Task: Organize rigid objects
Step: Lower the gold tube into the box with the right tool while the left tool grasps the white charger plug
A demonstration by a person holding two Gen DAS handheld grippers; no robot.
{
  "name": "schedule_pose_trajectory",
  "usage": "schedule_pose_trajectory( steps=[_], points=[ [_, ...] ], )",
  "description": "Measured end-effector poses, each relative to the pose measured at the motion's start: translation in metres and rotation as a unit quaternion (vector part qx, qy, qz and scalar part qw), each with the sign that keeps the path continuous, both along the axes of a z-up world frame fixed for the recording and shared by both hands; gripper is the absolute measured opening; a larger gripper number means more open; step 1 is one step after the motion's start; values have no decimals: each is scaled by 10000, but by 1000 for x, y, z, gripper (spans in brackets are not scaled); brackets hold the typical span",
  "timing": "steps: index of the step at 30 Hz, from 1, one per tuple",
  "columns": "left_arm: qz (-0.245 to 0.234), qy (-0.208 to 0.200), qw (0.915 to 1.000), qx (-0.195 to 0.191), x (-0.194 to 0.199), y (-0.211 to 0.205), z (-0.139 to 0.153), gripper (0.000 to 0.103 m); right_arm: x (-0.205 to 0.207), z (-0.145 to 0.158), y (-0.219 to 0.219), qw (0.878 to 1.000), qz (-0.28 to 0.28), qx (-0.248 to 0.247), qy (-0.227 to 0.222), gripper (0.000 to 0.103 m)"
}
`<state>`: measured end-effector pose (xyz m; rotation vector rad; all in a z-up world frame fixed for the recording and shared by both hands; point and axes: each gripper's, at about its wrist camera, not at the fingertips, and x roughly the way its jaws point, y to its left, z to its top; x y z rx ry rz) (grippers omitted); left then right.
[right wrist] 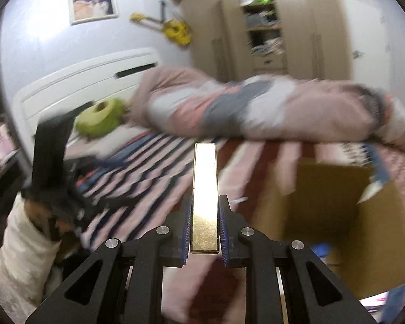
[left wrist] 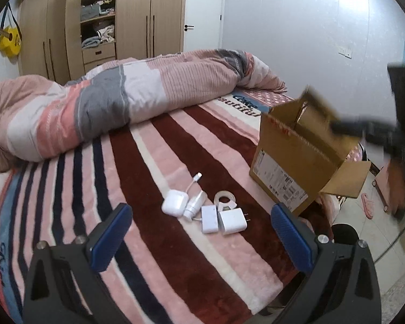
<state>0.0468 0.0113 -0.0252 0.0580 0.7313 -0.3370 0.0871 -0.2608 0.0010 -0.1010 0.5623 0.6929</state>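
Right gripper (right wrist: 204, 232) clamped on a gold bar (right wrist: 204, 197) – held up beside the open cardboard box (left wrist: 297, 159). Left gripper (left wrist: 199, 232) spread wide, hovering over white chargers (left wrist: 202, 210) on the striped bed (left wrist: 148, 189).

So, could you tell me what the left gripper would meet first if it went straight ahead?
Probably the cluster of white chargers on the striped blanket, which lies between the open left gripper fingers; depth is hard to judge.
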Motion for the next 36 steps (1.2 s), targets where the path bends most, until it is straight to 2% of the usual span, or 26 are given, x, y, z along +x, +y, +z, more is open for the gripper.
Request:
schedule_pose_trajectory(
  steps=[2, 4, 8, 13, 16, 18, 20, 28, 31, 36],
  points=[
    [-43, 84, 10000, -3, 7, -7, -12, 102, 18, 1, -18, 9986, -409, -331, 105, 14],
    [-50, 219, 9997, 15, 13, -12, -27, 102, 38, -7, -34, 9954, -679, -524, 427, 14],
    [-116, 462, 9988, -93, 24, -20, -53, 102, 62, -30, -47, 9881, -969, -797, 886, 14],
    [-349, 741, 9966, -134, 37, -51, -86, 100, 70, -43, -50, 9853, -1097, -888, 960, 14],
    [-515, 867, 9948, -107, 44, -73, -105, 88, 65, -42, -56, 9871, -1036, -808, 915, 15],
    [-533, 961, 9939, -79, 49, -83, -117, 72, 64, -42, -57, 9880, -1004, -765, 888, 15],
    [-537, 1069, 9927, -166, 56, -88, -127, 63, 62, -41, -60, 9889, -978, -686, 888, 16],
    [-155, 1021, 9946, -137, 76, -98, -146, 61, 64, -46, -67, 9896, -941, -458, 987, 18],
    [9, 892, 9959, 126, 76, -102, -148, 41, 62, -46, -67, 9902, -882, -412, 1006, 18],
    [-66, 923, 9957, -60, 72, -92, -144, 40, 55, -43, -62, 9915, -798, -368, 963, 18]
  ],
)
